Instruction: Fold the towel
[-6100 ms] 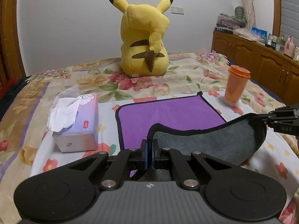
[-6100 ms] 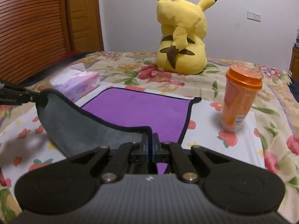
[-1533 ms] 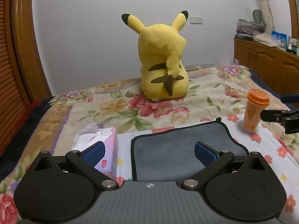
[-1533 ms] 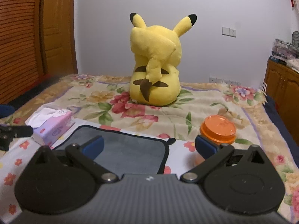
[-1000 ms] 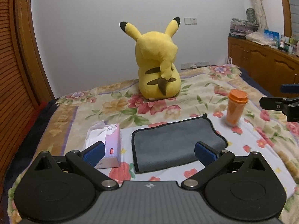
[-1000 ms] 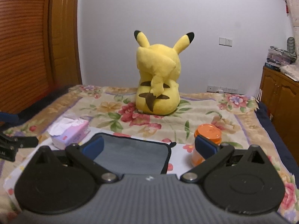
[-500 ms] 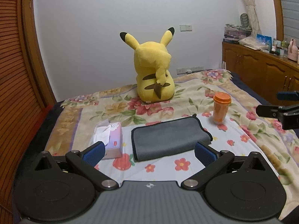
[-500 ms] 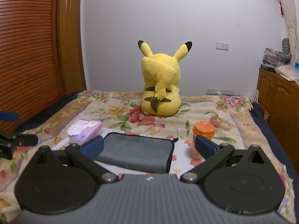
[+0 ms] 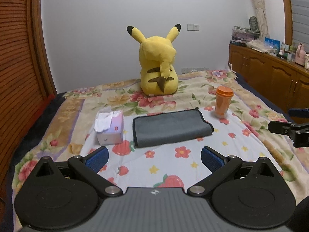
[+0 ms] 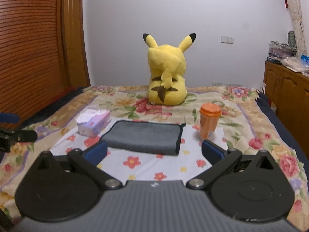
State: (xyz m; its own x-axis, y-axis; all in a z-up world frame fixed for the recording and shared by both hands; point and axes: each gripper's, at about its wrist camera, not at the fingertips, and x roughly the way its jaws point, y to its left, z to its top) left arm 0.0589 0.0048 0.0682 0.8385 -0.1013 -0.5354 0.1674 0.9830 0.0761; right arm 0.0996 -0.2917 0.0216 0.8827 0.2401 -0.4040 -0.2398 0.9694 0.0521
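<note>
The towel (image 9: 171,128) lies folded in half on the bed, grey side up with a black edge, between the tissue box and the orange cup. It also shows in the right wrist view (image 10: 143,136). My left gripper (image 9: 154,158) is open and empty, held well back from the towel above the flowered sheet. My right gripper (image 10: 154,152) is open and empty too, also back from the towel. The right gripper shows at the right edge of the left wrist view (image 9: 289,129), and the left gripper at the left edge of the right wrist view (image 10: 11,135).
A tissue box (image 9: 110,128) stands left of the towel and an orange lidded cup (image 9: 223,101) right of it. A yellow Pikachu plush (image 9: 158,65) sits behind. A wooden cabinet (image 9: 274,77) runs along the right and a slatted wooden door (image 10: 34,44) along the left.
Both grippers let go of the towel after folding the purple side under, and have pulled back and up from the bed. The towel lies still, now smaller in both views.
</note>
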